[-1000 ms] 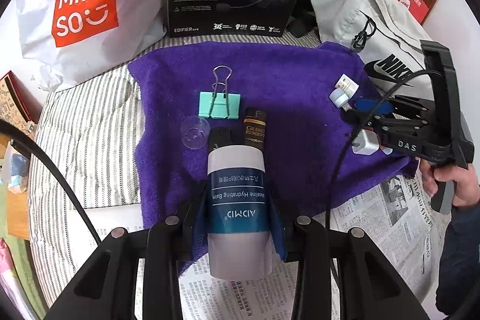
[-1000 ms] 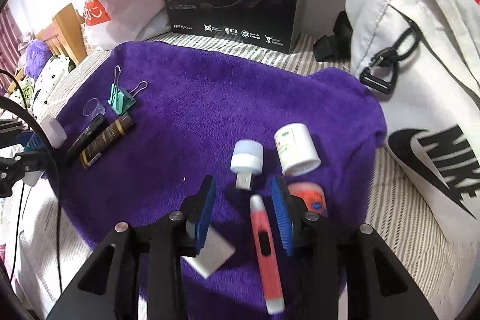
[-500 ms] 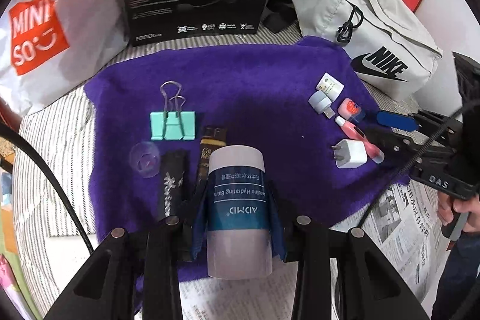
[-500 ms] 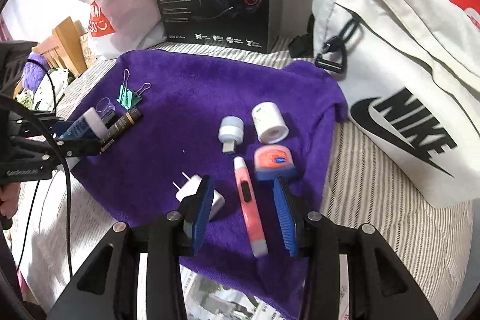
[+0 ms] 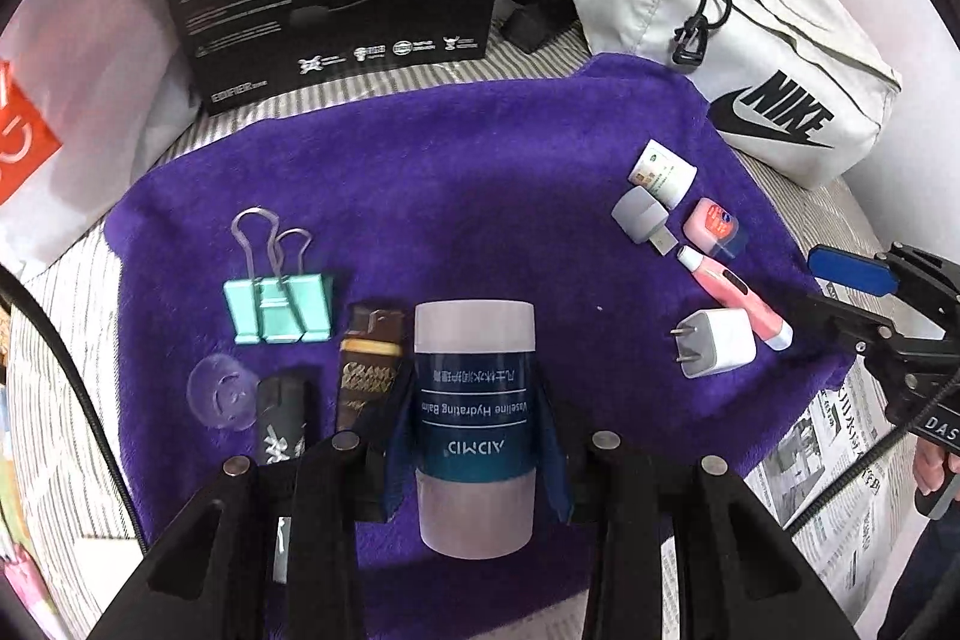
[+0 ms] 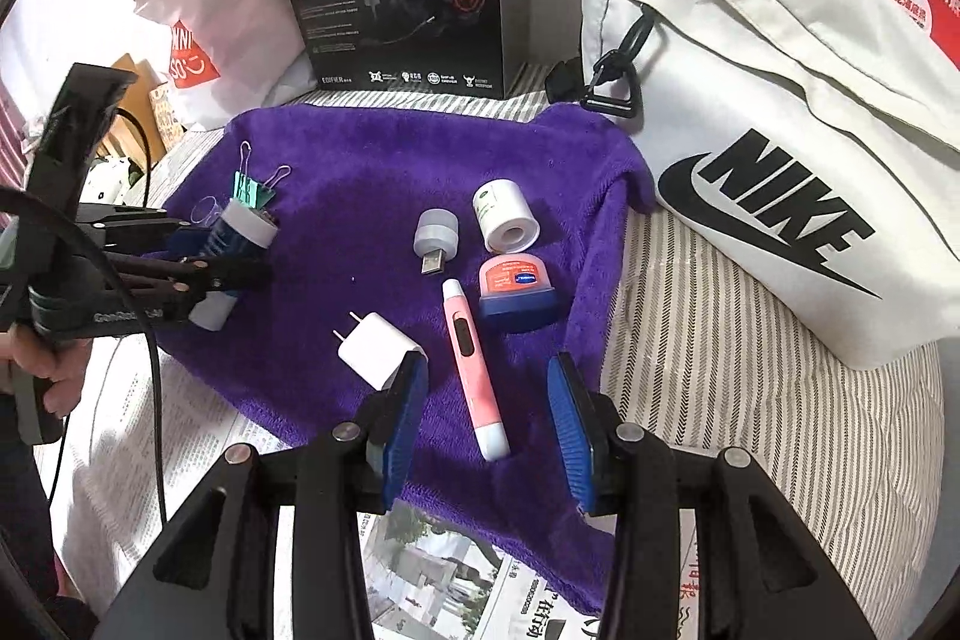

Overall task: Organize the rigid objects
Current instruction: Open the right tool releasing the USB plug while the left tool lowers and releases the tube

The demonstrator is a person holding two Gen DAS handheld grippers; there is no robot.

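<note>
Our left hand-held gripper is clamped on the balm tube, both blue pads pressed against its sides, and holds it over the near edge of the purple towel, just right of a brown-and-gold stick and a black stick. A mint binder clip and a clear cap lie beside them. Our right hand-held gripper stands open, with nothing pressed between its pads, above the lower end of the pink pen. The white charger lies just left of the pen; a small balm jar, a USB light and a white roll lie beyond it.
</note>
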